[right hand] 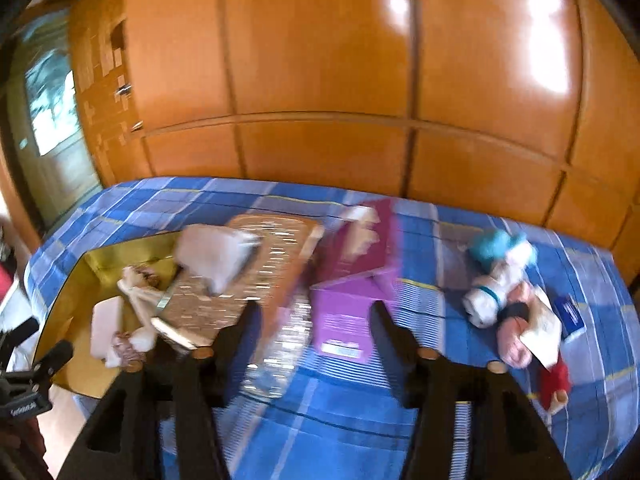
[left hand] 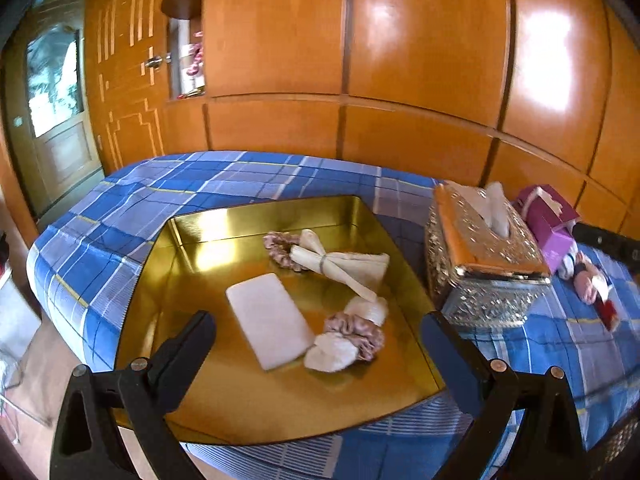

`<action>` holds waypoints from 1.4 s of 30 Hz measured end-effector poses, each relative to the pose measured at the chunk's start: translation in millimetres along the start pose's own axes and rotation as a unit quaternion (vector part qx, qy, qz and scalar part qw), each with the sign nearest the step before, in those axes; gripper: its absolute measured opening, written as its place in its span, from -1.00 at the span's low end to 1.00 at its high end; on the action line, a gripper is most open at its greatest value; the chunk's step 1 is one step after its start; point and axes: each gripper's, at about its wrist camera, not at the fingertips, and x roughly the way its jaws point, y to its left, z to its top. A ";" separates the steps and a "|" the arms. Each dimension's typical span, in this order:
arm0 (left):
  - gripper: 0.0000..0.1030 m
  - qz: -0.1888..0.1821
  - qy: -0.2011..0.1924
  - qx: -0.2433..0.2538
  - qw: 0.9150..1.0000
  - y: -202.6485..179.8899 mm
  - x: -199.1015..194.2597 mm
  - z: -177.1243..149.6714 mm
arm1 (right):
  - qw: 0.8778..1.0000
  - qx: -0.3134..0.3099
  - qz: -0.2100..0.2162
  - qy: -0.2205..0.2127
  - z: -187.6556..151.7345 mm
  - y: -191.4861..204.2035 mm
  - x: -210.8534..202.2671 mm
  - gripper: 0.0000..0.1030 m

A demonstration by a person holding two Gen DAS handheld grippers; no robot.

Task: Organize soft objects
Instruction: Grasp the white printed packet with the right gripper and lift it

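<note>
Glossy orange wooden wardrobe panels (left hand: 420,40) fill the background, and below them we see a bed covered with a blue plaid sheet (left hand: 100,232). On the sheet sits a shallow square gold metal tray (left hand: 192,240). Inside it we find a flat white rectangular pad (left hand: 270,320), a cream cloth rolled and tied in the middle like a bow (left hand: 340,266), a dusty-pink satin scrunchie (left hand: 276,242) touching the bow's far end, and near the pad a cluster of two white fluffy scrunchies (left hand: 332,352) with a mauve satin scrunchie (left hand: 358,330) between them.

Our left gripper (left hand: 316,334) hovers over the tray's near side with its black fingers spread wide, nothing between them. Just right of the tray stands an ornate silver and gold tissue box (left hand: 480,264) with white tissue sticking out of the top, and beside that a purple cardboard box (right hand: 344,312).

Our right gripper (right hand: 316,320) is over the sheet in front of the purple box, its fingers apart and holding nothing; this view is blurred. Farther right on the sheet lies a loose heap of soft things (right hand: 512,308): a teal and white plush piece, pink yarn-like balls, a white paper tag and a red item, all touching one another. We also see a small blue card (right hand: 570,312) lying just beside the heap.
</note>
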 end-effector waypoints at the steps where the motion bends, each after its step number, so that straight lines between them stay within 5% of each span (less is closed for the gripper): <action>1: 0.99 -0.001 0.000 0.003 1.000 -2.7 -0.8 -0.6 | 1.000 0.014 -0.009 0.001 -0.8 -15.1 -0.6 0.21; 6: 0.99 -0.045 0.013 0.039 0.998 -24.9 -3.3 -6.4 | 0.995 0.088 -0.055 0.002 -5.7 -84.6 -7.7 0.21; 9: 0.99 -0.079 0.025 0.054 0.995 -40.4 -4.2 -7.6 | 0.981 0.160 -0.106 0.003 -13.1 -139.2 -15.8 0.21; 16: 0.99 -0.162 0.035 0.129 0.978 -94.2 -15.6 -6.2 | 0.921 0.338 -0.193 0.008 -37.6 -270.9 -24.7 0.21; 23: 0.99 -0.211 0.059 0.199 0.955 -151.0 -14.9 -4.2 | 0.887 0.418 -0.199 0.006 -65.1 -325.4 -25.6 0.21; 26: 0.99 -0.222 0.067 0.226 0.946 -179.4 -9.8 -3.9 | 0.882 0.443 -0.157 0.015 -71.0 -333.2 -19.0 0.21; 32: 0.99 -0.245 0.094 0.252 0.931 -220.6 0.3 -11.0 | 0.899 0.428 -0.081 0.039 -61.1 -320.6 0.1 0.23; 42: 0.99 -0.257 0.133 0.259 0.922 -239.1 14.3 -25.5 | 0.913 0.378 -0.089 0.130 -25.8 -321.1 73.2 0.37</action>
